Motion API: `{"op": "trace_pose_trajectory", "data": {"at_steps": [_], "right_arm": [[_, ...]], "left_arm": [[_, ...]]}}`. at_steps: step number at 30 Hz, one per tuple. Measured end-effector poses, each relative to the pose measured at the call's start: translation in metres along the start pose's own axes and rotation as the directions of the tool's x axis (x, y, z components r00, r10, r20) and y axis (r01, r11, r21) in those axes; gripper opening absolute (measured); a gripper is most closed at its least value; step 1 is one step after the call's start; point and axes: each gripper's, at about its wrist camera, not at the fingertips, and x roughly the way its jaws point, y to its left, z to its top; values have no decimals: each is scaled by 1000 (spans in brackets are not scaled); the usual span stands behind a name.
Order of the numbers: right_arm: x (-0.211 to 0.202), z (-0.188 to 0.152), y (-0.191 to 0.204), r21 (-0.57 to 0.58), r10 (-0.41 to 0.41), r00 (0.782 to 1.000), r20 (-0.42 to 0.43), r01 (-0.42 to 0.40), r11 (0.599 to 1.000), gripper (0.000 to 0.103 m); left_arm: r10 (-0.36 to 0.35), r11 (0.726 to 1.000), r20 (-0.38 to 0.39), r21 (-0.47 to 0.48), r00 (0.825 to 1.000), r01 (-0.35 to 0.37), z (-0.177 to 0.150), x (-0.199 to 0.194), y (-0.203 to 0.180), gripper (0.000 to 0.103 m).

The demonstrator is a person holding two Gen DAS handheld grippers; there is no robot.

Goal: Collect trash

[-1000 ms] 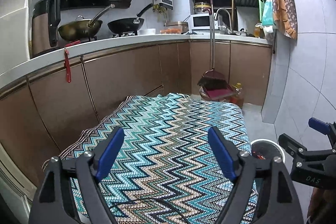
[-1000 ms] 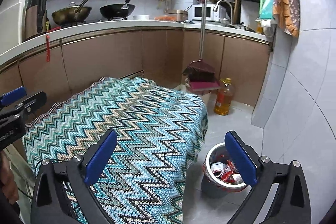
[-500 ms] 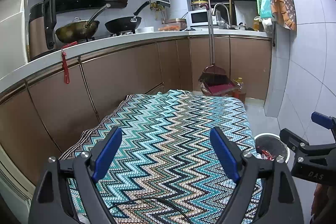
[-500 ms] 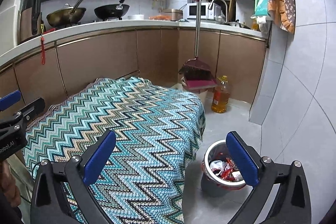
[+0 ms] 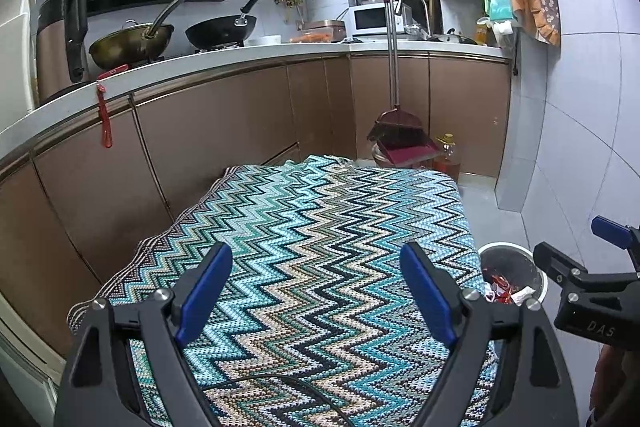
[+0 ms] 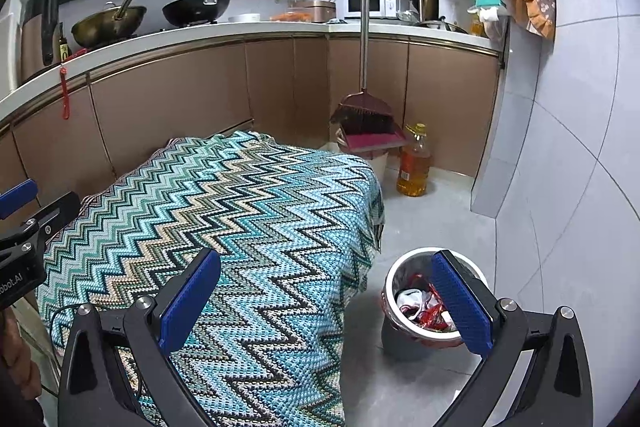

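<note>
Both my left fingers (image 5: 316,291) and right fingers (image 6: 326,301) are spread wide, holding nothing, over the bare desk (image 6: 256,199). The trash (image 6: 420,307) sits in the bin (image 6: 394,277), lower right: light, crinkly wrappers, I judge, best pinched by a loose edge.

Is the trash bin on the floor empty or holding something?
Holding something: the trash bin stands upright with red and white wrappers visible inside.
</note>
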Motion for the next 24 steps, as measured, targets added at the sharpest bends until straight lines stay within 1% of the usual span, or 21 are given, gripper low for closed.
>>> {"op": "trace_pose_trajectory", "data": {"at_steps": [11,17,24], "right_arm": [[4,-6,-17,50,-34,999,-16,34,998,103],[8,-10,-29,79,-50,998,-32,52,996,103],[12,-9,-28,79,-51,998,-38,54,995,103]], "left_arm": [[-45,998,2,39,999,45,7,10,-20,85],[-53,997,8,48,999,53,9,14,-30,85],[-58,997,7,55,998,58,10,16,-34,85]]}}
